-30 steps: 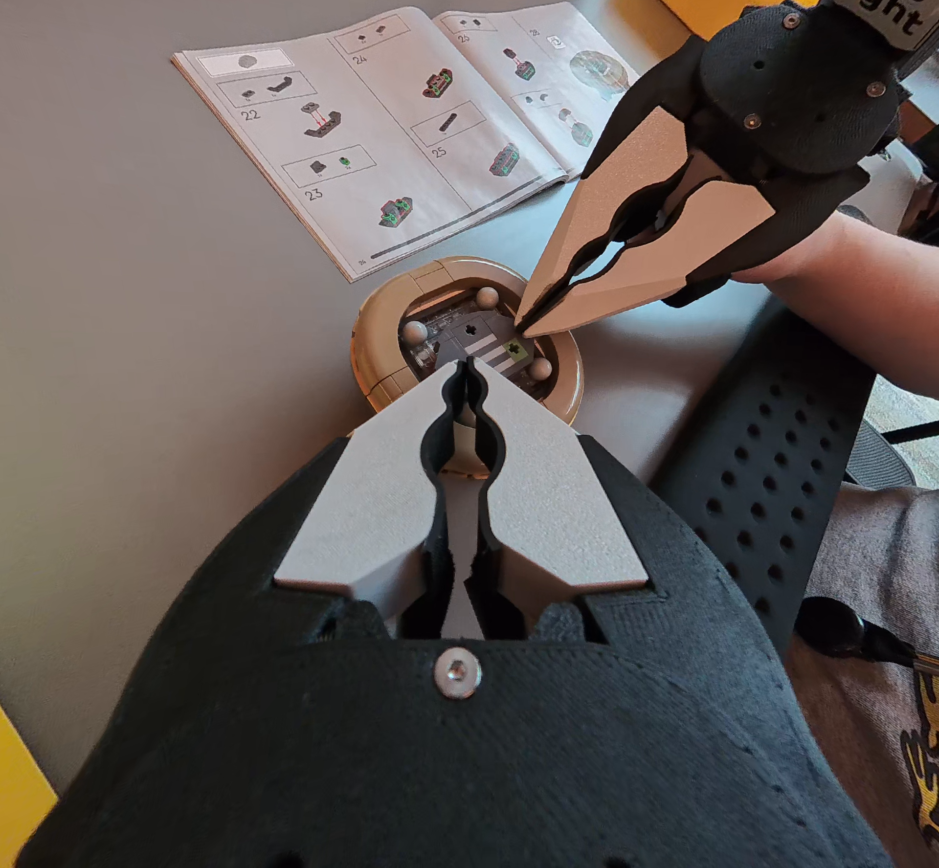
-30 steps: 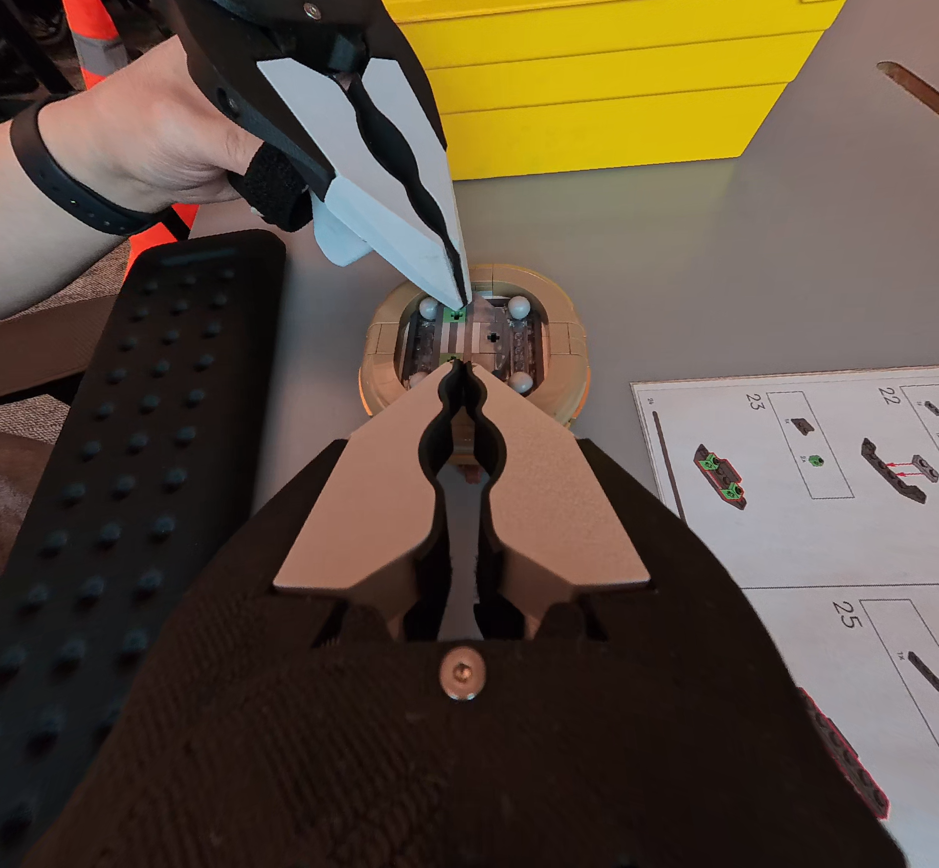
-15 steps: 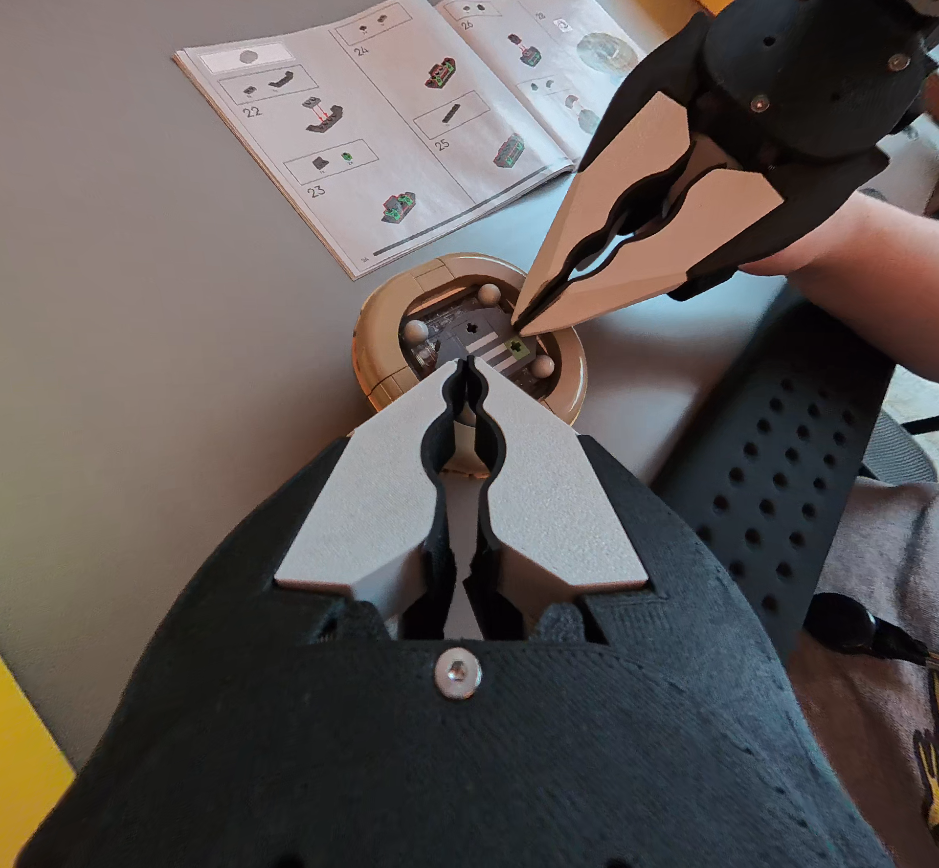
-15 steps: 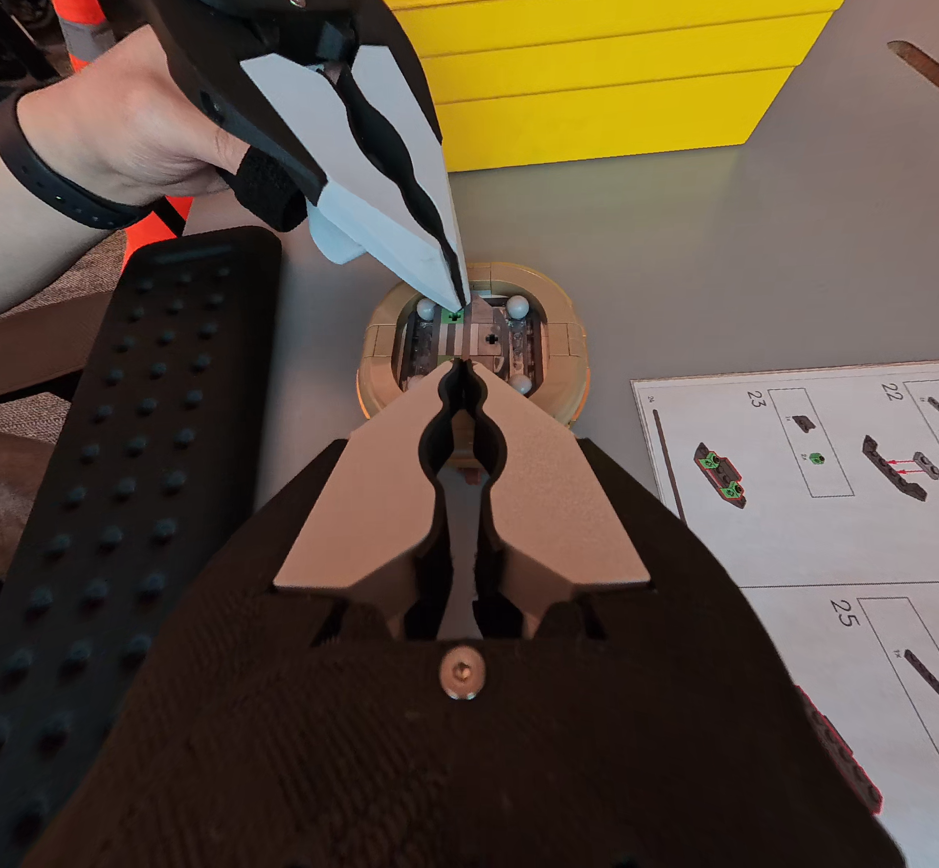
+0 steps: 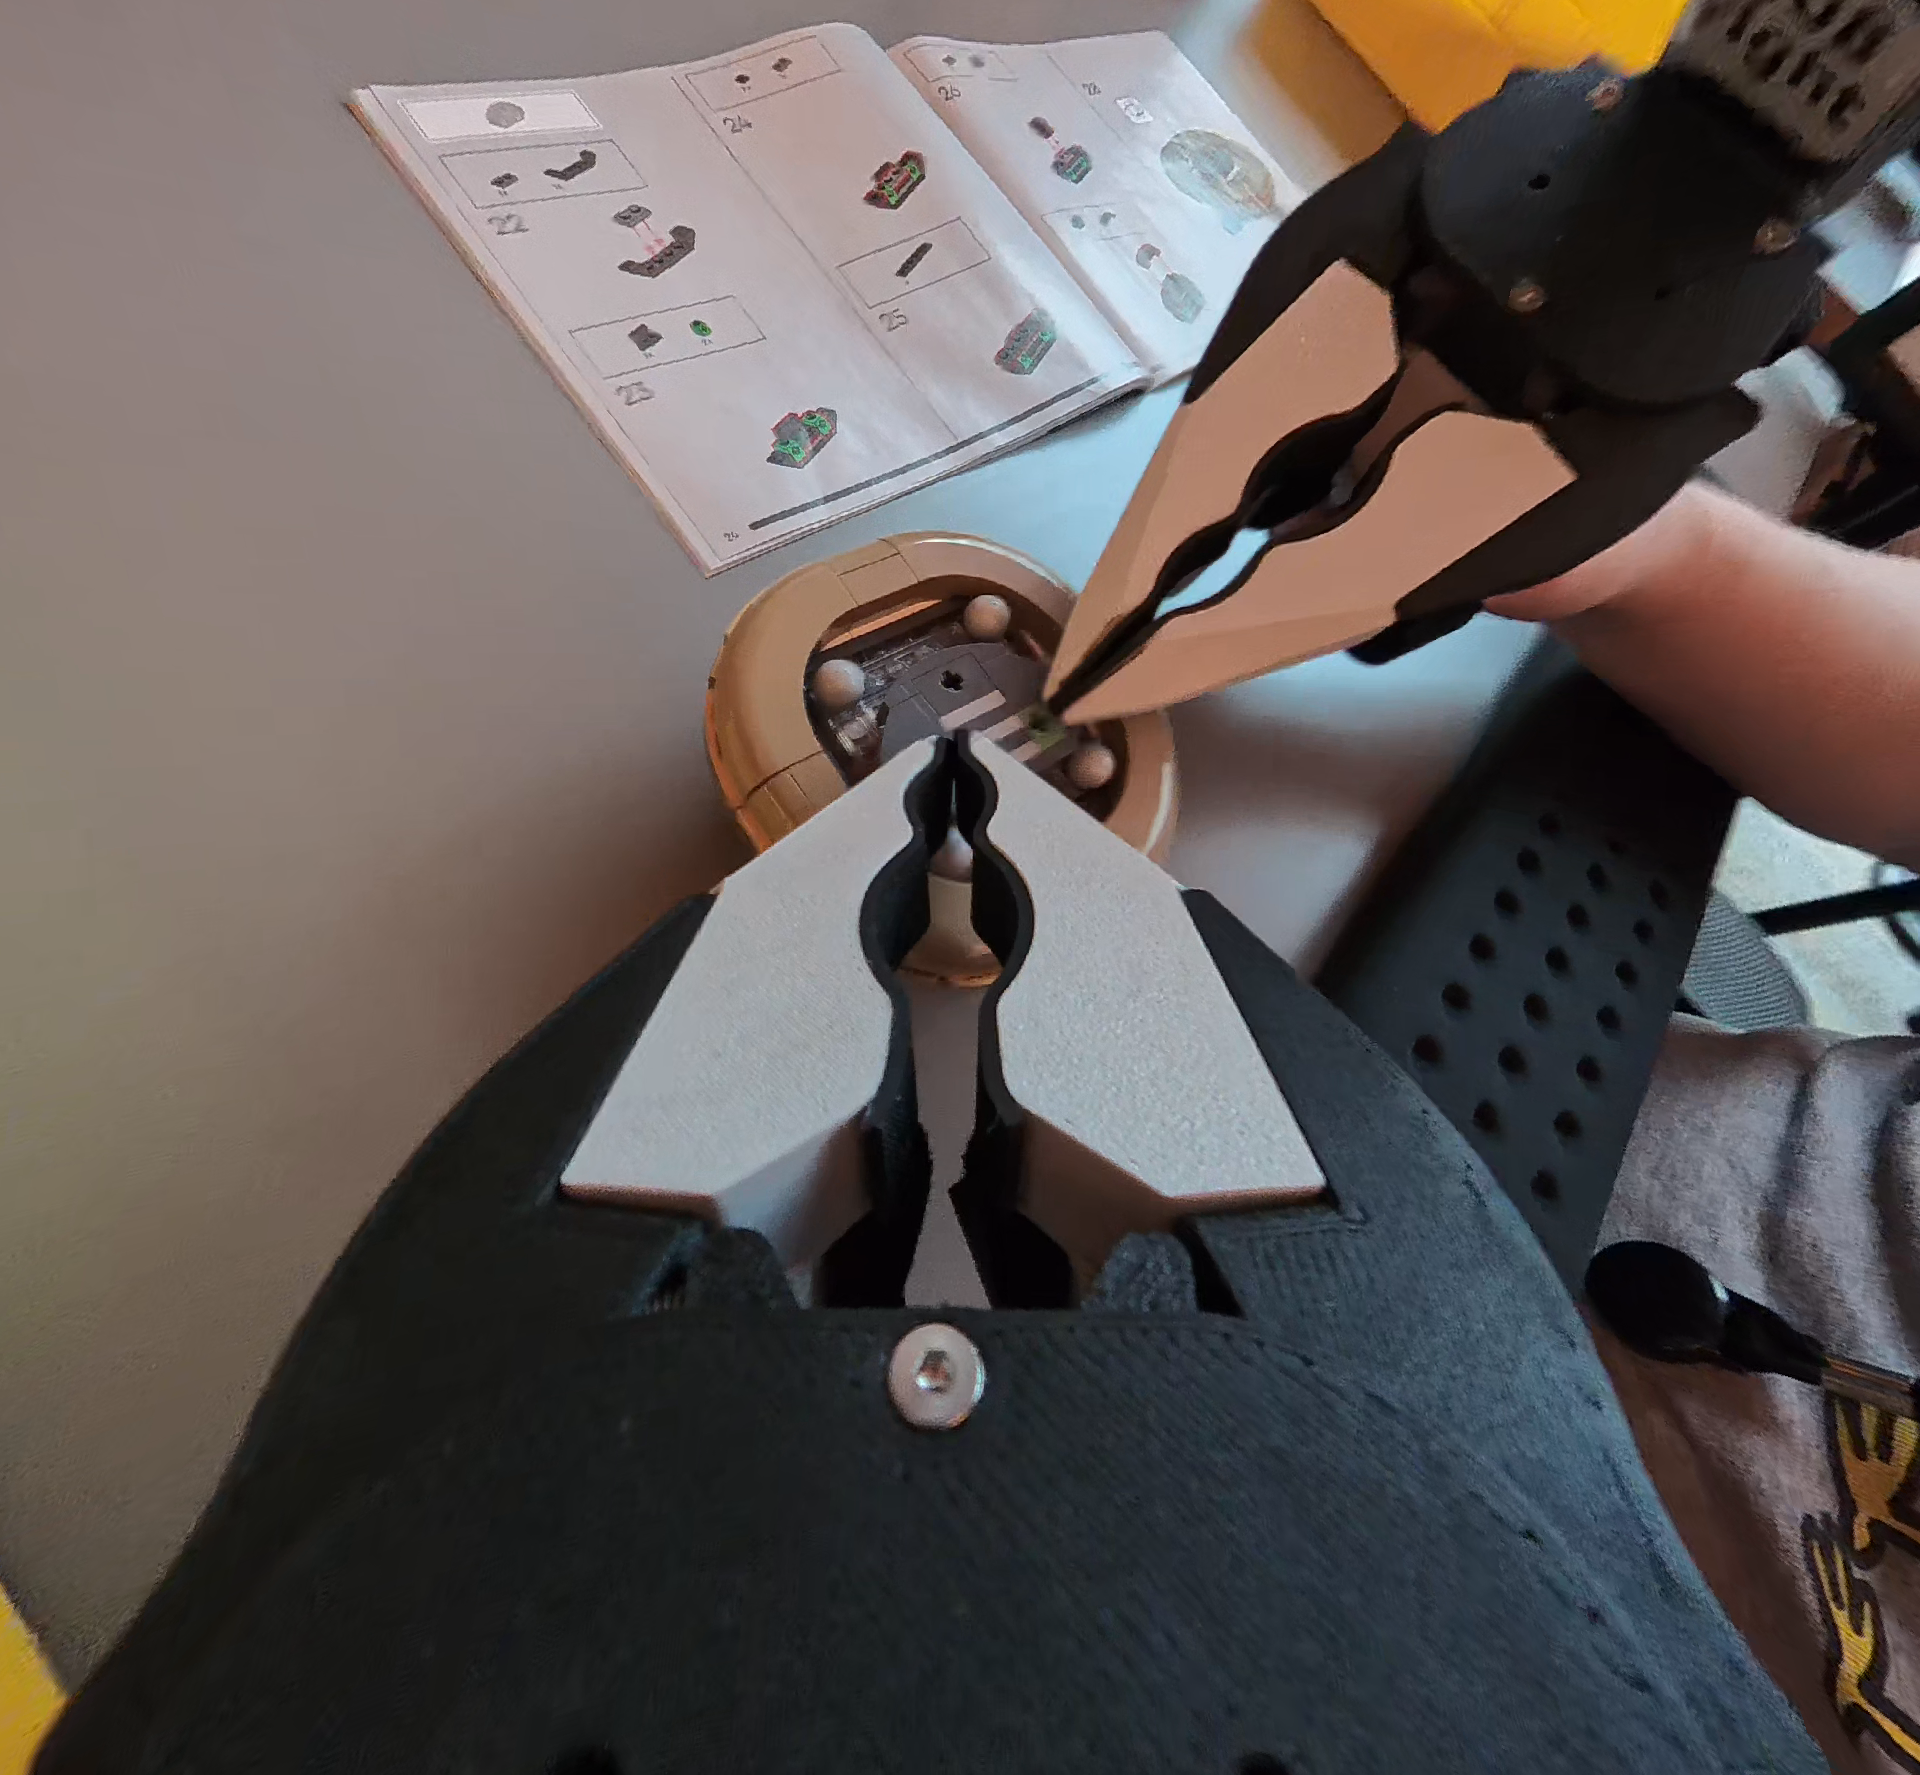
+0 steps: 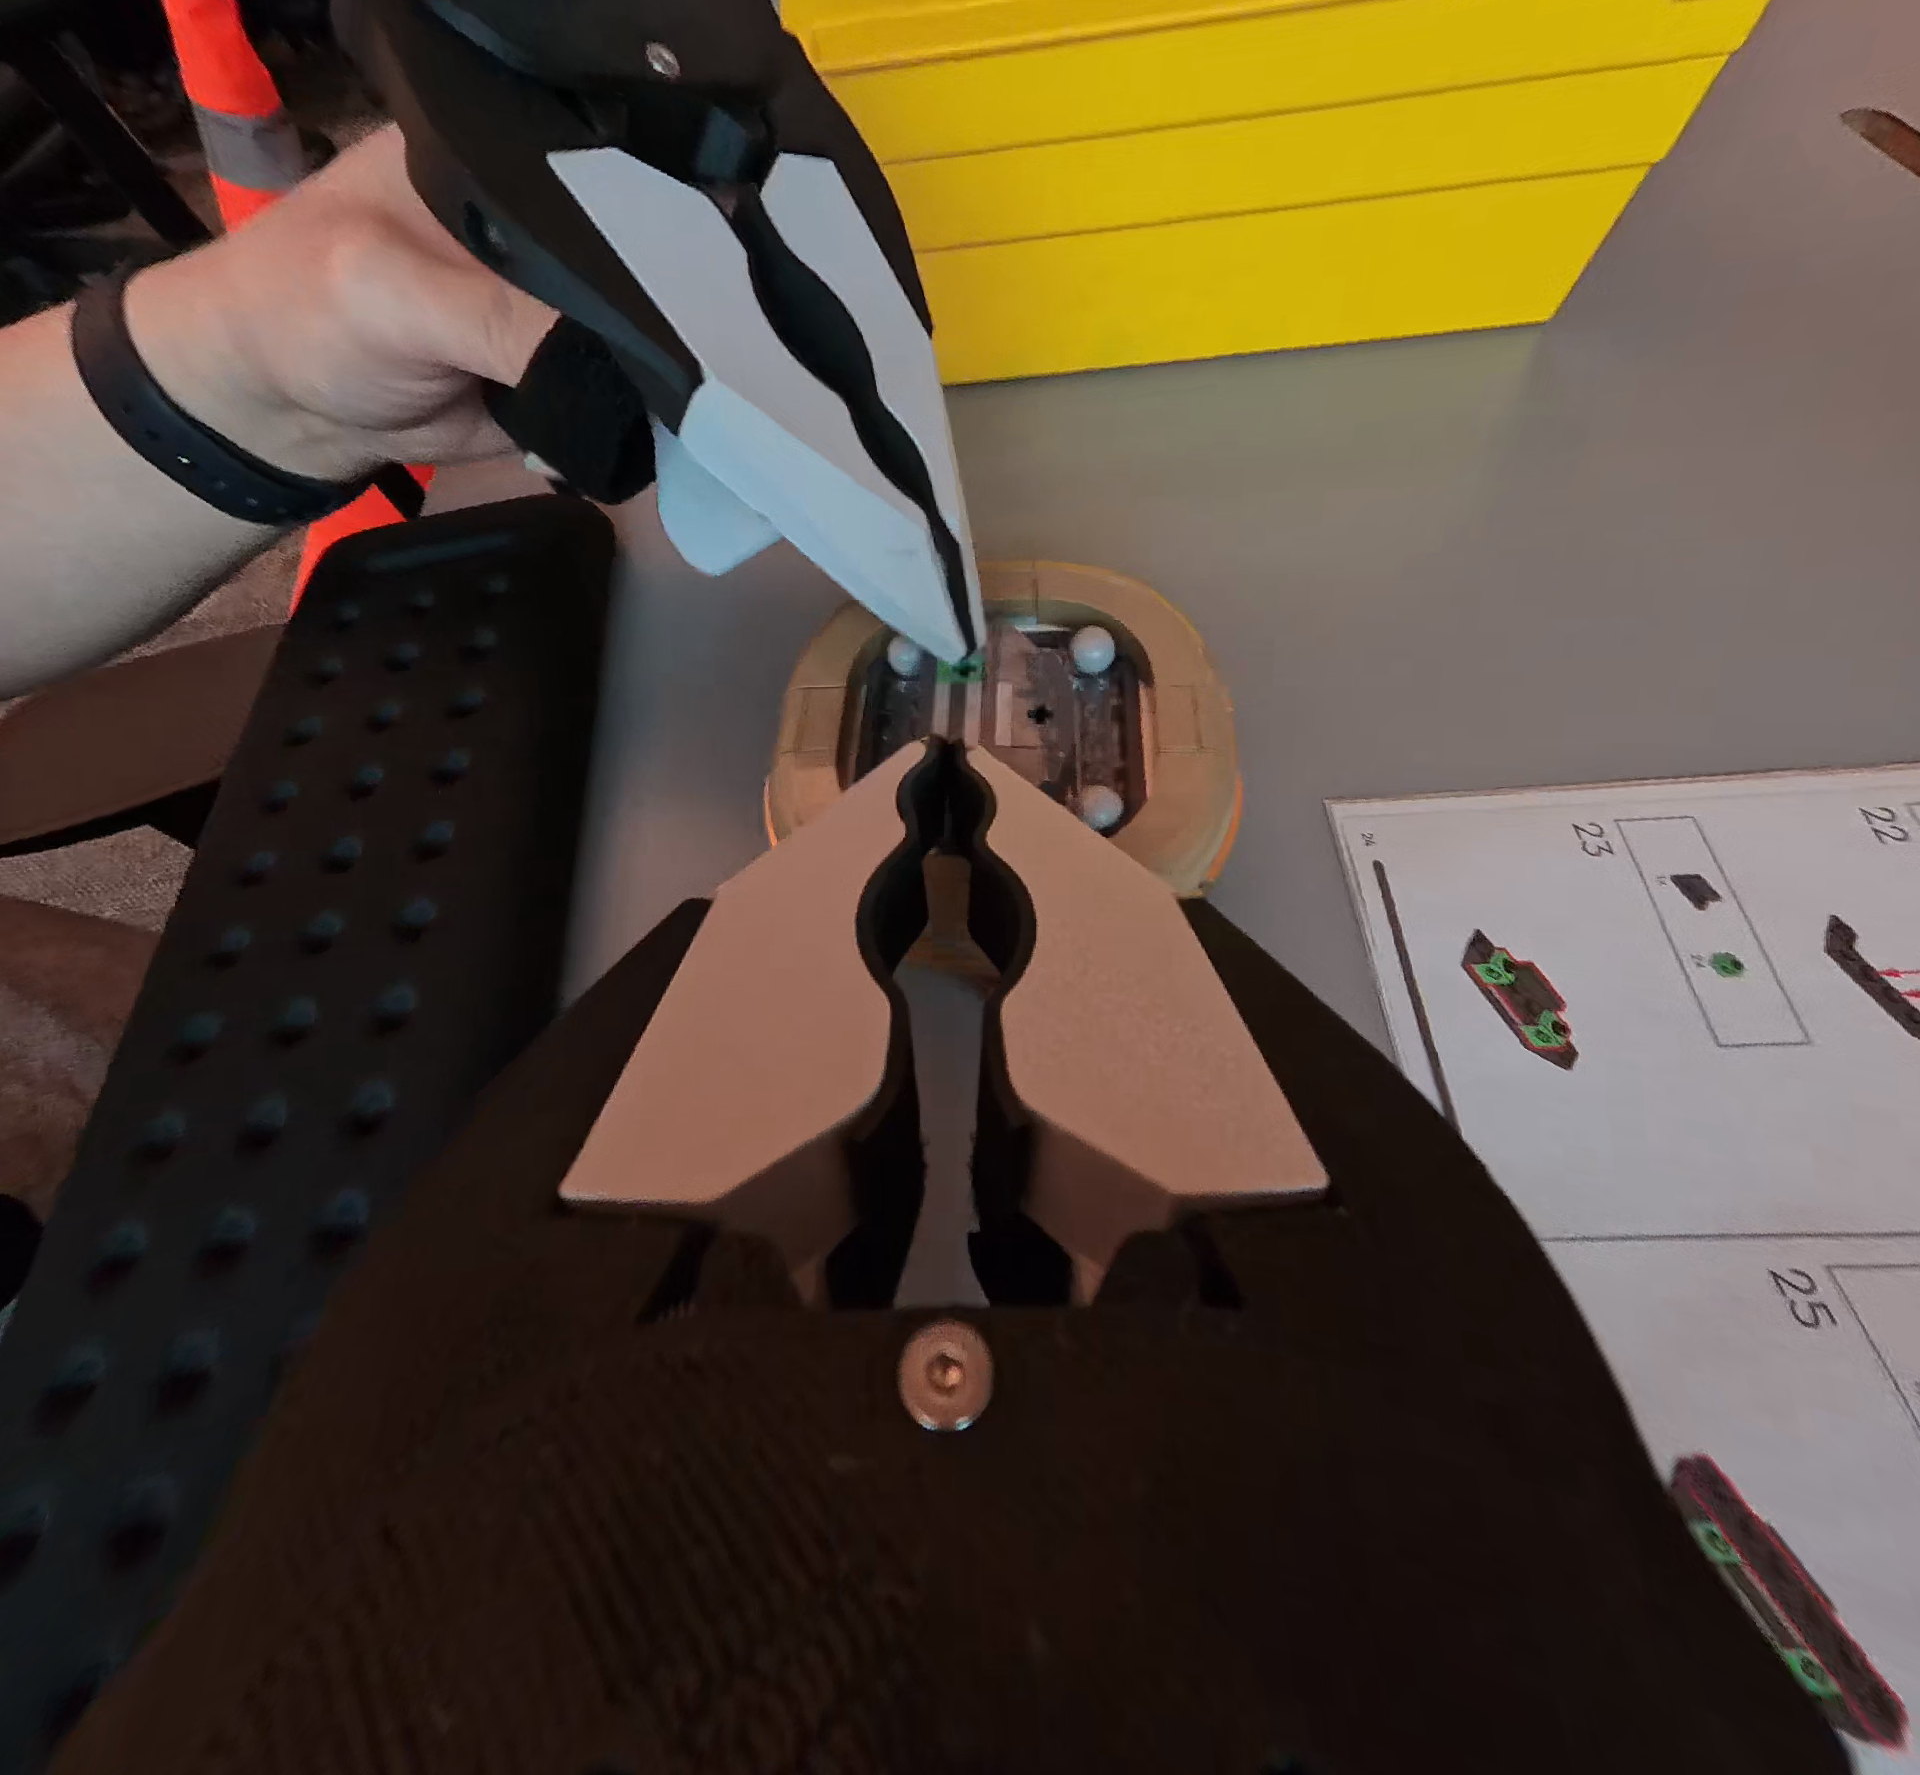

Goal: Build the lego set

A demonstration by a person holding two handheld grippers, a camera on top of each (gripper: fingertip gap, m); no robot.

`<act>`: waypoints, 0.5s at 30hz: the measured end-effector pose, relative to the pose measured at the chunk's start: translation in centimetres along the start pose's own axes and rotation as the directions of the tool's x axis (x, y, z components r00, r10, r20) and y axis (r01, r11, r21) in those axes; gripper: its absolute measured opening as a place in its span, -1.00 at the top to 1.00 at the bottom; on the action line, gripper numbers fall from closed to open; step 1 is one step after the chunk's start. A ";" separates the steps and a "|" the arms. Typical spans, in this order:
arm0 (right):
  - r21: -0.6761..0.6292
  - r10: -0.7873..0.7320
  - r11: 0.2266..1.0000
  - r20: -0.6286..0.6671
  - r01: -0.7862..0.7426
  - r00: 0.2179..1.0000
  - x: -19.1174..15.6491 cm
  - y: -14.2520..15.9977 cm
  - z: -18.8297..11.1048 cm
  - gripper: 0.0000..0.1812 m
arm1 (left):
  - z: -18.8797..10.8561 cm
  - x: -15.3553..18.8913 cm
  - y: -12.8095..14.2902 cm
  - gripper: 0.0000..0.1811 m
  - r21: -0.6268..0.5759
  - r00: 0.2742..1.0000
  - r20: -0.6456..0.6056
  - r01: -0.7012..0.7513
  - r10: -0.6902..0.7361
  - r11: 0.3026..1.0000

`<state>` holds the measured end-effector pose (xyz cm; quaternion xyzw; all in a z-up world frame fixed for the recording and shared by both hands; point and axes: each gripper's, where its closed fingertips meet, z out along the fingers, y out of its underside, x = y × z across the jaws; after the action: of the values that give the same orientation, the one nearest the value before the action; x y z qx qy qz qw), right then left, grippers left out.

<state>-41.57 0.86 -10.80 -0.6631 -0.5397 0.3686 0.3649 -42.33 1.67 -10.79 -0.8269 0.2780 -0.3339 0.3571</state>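
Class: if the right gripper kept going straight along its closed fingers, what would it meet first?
Most likely the small green piece inside the round tan lego model; the right gripper tip already sits at it, though contact is unclear.

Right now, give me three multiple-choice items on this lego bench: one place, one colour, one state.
1. The open paper instruction booklet lies:
A) in the yellow plastic bin
B) on the grey table beside the round tan lego model
C) under the model

2. The small piece at the tip of the left gripper is:
A) red
B) green
C) blue

3. The left gripper and the right gripper are:
A) both shut
B) both wide open
C) one open, one shut

Key:
1B, the booklet lies flat on the table next to the model.
2B, the right wrist view shows green at that tip.
3A, each pair of fingertips meets.
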 end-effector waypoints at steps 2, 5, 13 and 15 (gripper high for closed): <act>0.007 -0.012 1.000 -0.001 0.012 1.000 -0.2 -0.4 0.1 1.00 | -0.2 0.6 -0.3 1.00 0.035 0.999 -0.038 0.016 -0.015 0.999; -0.014 -0.030 0.999 -0.016 0.030 0.999 -0.1 -0.4 0.4 1.00 | -0.2 0.2 0.1 1.00 0.016 1.000 -0.009 0.003 -0.003 1.000; -0.062 -0.042 0.997 0.000 0.042 0.999 -0.2 0.0 0.6 1.00 | 0.1 0.1 0.5 1.00 -0.029 0.998 0.032 -0.053 0.054 0.998; -0.067 -0.035 0.997 0.003 0.035 0.999 -0.2 0.0 0.7 1.00 | 0.1 0.1 0.5 1.00 -0.042 0.996 0.043 -0.071 0.072 0.997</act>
<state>-42.19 0.70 -11.09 -0.6651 -0.5634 0.3446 0.3485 -42.32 1.33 -11.22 -0.8306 0.3062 -0.2968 0.3582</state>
